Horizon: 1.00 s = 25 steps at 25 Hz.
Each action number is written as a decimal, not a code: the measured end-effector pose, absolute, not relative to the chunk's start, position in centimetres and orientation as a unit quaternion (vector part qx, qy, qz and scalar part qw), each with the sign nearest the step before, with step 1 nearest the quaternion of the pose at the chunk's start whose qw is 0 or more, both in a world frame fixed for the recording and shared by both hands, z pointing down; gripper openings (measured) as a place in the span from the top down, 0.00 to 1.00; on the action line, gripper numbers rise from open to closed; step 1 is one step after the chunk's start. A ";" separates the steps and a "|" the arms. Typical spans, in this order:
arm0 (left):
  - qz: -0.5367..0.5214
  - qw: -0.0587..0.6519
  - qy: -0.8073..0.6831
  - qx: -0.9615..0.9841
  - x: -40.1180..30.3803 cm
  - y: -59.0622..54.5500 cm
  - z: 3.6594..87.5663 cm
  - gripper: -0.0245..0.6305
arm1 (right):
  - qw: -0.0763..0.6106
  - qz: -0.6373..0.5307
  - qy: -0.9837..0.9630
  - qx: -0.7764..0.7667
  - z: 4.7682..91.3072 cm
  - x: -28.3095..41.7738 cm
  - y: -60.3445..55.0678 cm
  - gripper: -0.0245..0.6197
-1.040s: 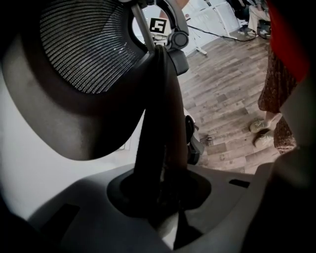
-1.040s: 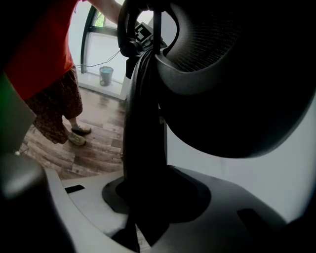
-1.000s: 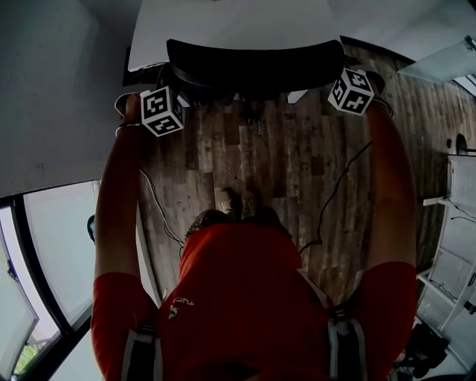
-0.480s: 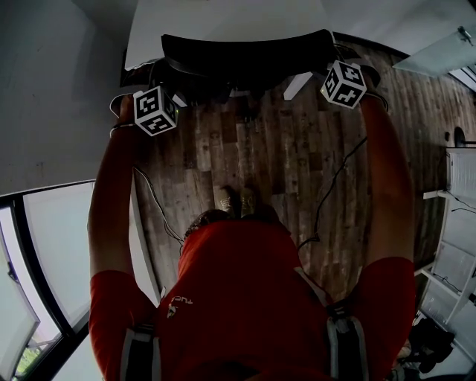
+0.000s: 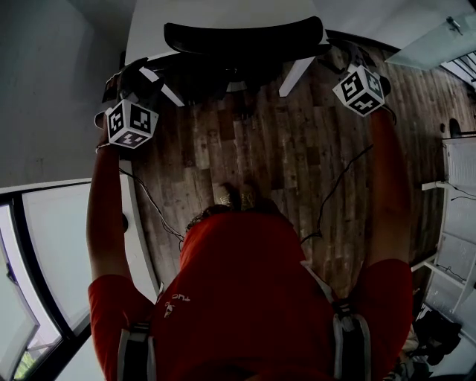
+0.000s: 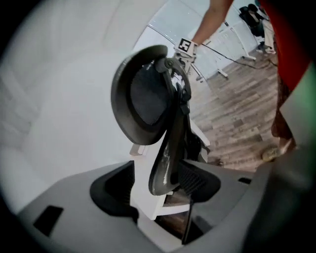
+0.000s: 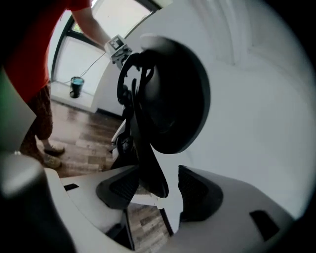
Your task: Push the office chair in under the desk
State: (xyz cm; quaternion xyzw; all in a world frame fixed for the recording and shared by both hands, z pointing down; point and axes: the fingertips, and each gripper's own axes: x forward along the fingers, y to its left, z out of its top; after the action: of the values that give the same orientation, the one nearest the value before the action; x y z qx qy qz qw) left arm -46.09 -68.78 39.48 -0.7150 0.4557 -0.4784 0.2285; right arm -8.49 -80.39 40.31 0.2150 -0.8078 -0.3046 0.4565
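The black office chair stands with its seat under the white desk; only its curved back shows. My left gripper hovers at the back's left end and my right gripper at its right end. In the left gripper view the chair back is seen edge-on. My left gripper has just been opening; the back's frame stands between its pads, unpressed. In the right gripper view the chair back looks the same. My right gripper has also just been opening, with the frame loose between its pads.
A dark cable trails over the wooden floor behind the chair, near the person's shoes. A grey wall and a window lie to the left. White furniture stands at the right. A bucket sits by the window.
Both grippers have opened and come off the ends of the chair back. The left one has swung out to the left, the right one slightly right. The chair sits a little farther under the desk.
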 end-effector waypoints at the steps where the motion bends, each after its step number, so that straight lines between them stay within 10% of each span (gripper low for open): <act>1: -0.452 0.223 0.471 -0.724 -45.8 -68.2 38.7 0.56 | 0.434 -0.297 -0.817 0.236 39.4 -8.3 -79.8 0.59; 12: -0.126 0.129 0.524 -0.832 -36.8 -61.7 32.1 0.58 | 0.195 -0.206 -0.898 0.336 34.7 -12.1 -69.2 0.65; 25: 0.044 0.058 0.491 -0.868 -29.3 -58.5 30.0 0.92 | -0.025 -0.094 -0.959 0.267 31.3 -22.2 -59.2 0.86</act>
State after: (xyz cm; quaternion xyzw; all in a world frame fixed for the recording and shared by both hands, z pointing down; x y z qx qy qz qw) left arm -29.30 -58.51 29.95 -0.8682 0.4908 0.0443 0.0581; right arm -22.16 -59.16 31.35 0.2667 -0.9589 -0.0936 -0.0253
